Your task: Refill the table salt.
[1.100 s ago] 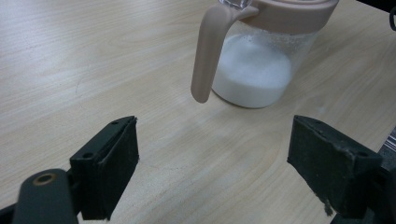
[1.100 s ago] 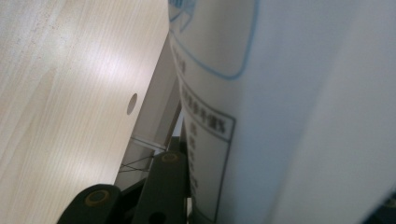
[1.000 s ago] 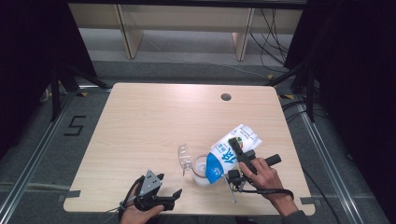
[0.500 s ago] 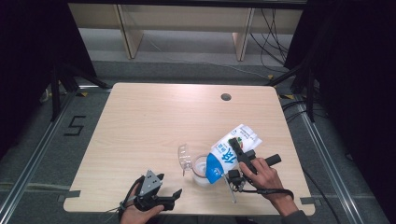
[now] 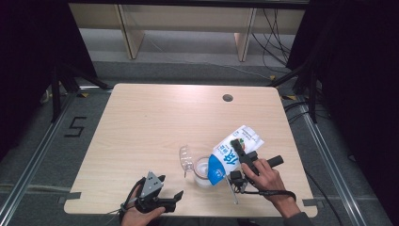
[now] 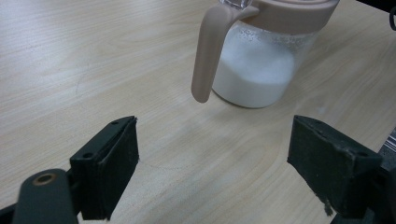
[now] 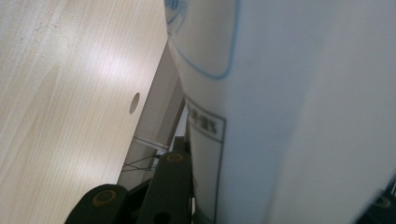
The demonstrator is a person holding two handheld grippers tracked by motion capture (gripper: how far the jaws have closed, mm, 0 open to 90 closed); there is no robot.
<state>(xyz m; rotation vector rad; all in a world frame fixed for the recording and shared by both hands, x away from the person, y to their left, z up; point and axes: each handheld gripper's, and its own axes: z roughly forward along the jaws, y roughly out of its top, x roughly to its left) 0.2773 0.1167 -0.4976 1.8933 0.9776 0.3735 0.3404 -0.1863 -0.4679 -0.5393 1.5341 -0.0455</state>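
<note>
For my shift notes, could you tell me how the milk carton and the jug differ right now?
The milk carton is tipped over the jug, which stands upright on the table. The right gripper clamps the carton; the jug is untouched. The carton is opaque white and blue, the jug clear. Both concern milk.

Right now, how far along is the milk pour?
Done: the jug already holds milk, under half full. In hand: the right gripper clamps the milk carton, tipped with its top over the jug; its jaws have just been closing tighter. The left gripper waits open. Left: finish pouring and set the carton upright.
</note>
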